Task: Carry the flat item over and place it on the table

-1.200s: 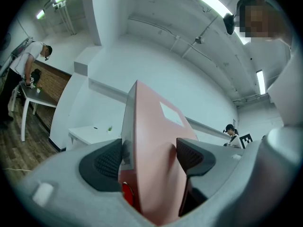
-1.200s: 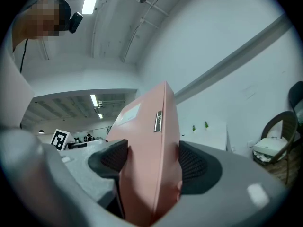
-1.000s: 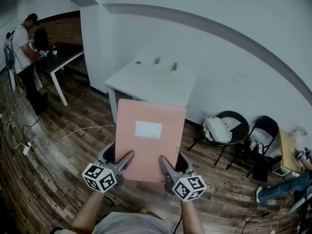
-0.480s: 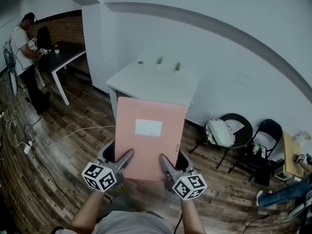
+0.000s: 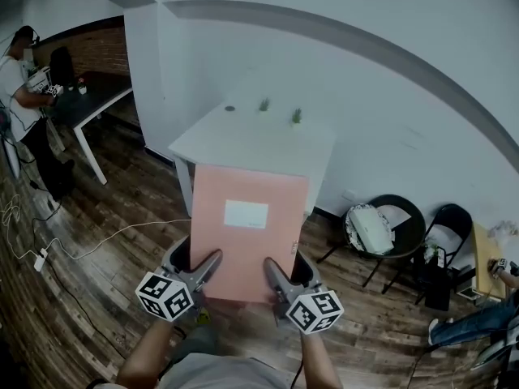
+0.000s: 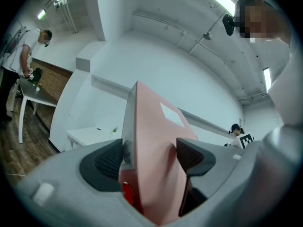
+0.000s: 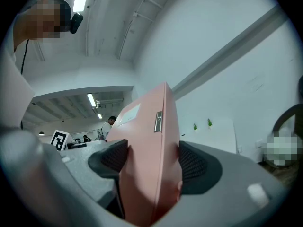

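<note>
Salmon-pink folder [image 5: 247, 229], flat and rectangular, is up in the air in front of the person. It is carried by its near edge with the white label [image 5: 246, 214] facing up. The left gripper [image 5: 209, 264] bites the near-left part of that edge and the right gripper [image 5: 272, 267] the near-right part, side by side. In the left gripper view the two dark ribbed pads [image 6: 108, 161] sit either side of the folder's thickness and clamp it. One pad is against the back face and the other against the labelled face. The right gripper view shows the same. Its pads [image 7: 191, 163] press the folder from both sides, and a small metal tag [image 7: 157, 121] shows on the folder's narrow edge.

Ahead stands a white table [image 5: 243, 140] against the pale wall. It has two tiny green plants [image 5: 297, 117] near its far side and a small dark spot of something I can't make out. From the head view the folder's far edge overlaps the table's near edge, and the rest hangs over the wood plank floor [image 5: 105, 266].

Off to the left another person [image 5: 20, 96] stands at a dark table [image 5: 89, 96]. A pale cable [image 5: 105, 237] trails across the floor. To the right are a round black chair [image 5: 389, 217] with a white bundle on it and a black folding chair [image 5: 442, 241].
</note>
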Motion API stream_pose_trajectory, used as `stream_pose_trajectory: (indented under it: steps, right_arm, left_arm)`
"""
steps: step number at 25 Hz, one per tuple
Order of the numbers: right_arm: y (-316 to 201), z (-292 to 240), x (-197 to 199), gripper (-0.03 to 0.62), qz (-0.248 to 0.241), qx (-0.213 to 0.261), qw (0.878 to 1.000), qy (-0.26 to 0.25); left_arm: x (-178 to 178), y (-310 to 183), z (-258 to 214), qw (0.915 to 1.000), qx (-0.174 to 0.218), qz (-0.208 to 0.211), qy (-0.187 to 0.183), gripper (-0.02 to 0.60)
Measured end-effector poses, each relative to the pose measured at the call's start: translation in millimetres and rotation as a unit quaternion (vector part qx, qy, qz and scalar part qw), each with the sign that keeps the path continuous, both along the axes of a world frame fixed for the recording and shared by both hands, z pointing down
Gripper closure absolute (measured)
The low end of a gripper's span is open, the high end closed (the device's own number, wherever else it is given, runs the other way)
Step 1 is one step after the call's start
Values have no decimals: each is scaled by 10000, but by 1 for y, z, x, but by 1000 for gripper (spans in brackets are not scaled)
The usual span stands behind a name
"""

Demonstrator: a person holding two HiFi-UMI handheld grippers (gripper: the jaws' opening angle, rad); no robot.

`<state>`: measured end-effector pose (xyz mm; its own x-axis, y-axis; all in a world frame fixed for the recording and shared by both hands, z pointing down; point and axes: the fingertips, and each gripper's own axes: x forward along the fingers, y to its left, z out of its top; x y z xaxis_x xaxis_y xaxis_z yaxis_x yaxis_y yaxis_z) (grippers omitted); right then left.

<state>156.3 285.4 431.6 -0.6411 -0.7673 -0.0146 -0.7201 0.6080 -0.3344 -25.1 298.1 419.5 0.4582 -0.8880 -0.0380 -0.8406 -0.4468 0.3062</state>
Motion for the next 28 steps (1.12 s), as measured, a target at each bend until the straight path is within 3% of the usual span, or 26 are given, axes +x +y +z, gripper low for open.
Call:
stream_pose_trajectory:
  steps: [14, 28]
  right_arm:
    - [-151, -5, -91, 263, 437, -158, 9989, 110]
    - [-225, -5, -114, 263, 689, -144, 9975, 112]
  left_arm:
    - [-93, -166, 0, 9988, -200, 414, 180, 230]
    - [-115, -249, 0, 9978, -167, 625, 157, 230]
